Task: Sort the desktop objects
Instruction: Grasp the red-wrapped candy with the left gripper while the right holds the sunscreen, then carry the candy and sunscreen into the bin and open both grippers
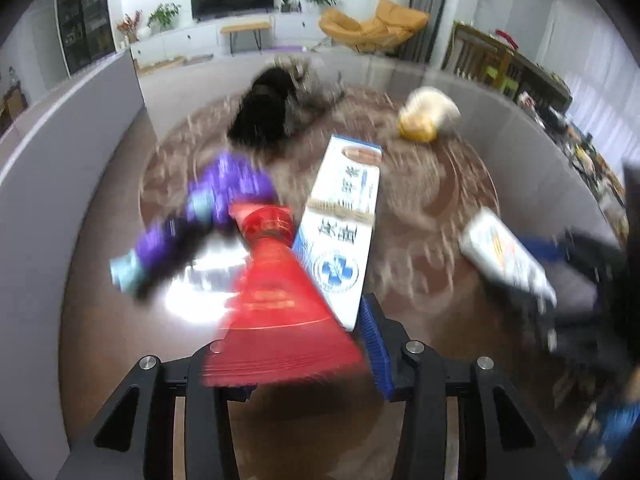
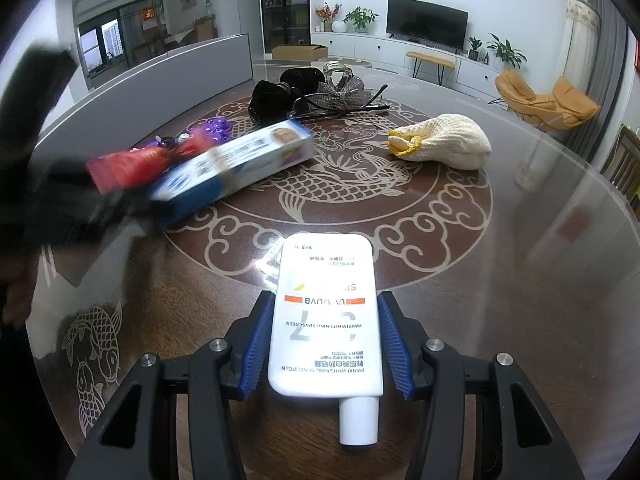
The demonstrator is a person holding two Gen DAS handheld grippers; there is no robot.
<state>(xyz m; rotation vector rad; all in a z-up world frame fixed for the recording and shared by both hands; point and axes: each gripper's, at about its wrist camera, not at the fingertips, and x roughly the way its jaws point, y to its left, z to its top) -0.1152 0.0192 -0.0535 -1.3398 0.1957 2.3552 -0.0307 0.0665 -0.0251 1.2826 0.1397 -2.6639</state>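
Right wrist view shows your right gripper [image 2: 326, 344] clamped on the flat white plastic sunscreen bottle [image 2: 326, 320] above the brown round table [image 2: 500, 280], so next carry it gently to its pile.

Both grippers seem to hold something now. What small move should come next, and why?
Probably lift the left gripper a little with its red tube. The tube lies between the jaws, tight against the blue-white box on the table, so dragging could shift the box. The right gripper already clamps the sunscreen.
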